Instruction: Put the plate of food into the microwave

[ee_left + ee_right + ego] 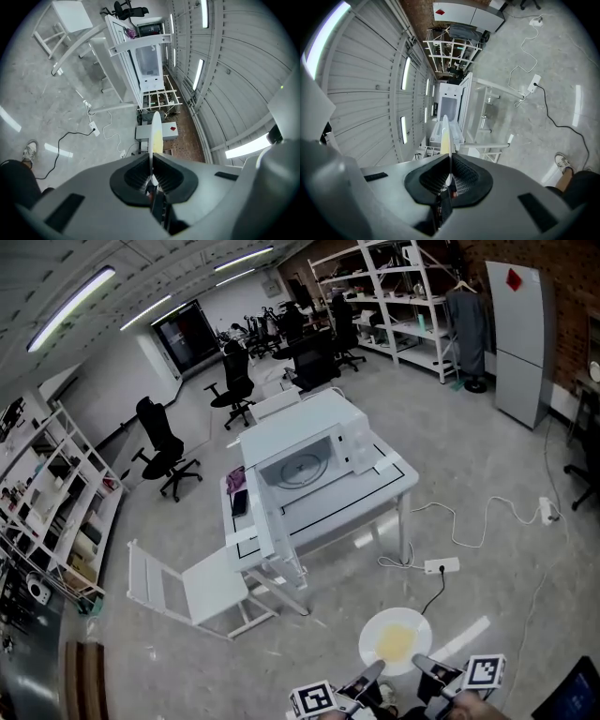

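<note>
A white plate [395,641] with yellow food on it hangs over the floor at the bottom of the head view. My left gripper [375,674] is shut on its near left rim and my right gripper [420,667] on its near right rim. In the left gripper view the plate [155,136] shows edge-on between the closed jaws of my left gripper [152,178]; the right gripper view shows the plate [445,133] the same way in my right gripper [448,177]. The white microwave [298,448] stands on a white table [375,493] farther ahead, its door [255,512] swung open to the left.
A white chair [192,589] stands left of the table. A power strip [441,565] with cables lies on the floor between me and the table. Office chairs [165,446], shelving [394,296] and a grey fridge [518,341] stand farther off.
</note>
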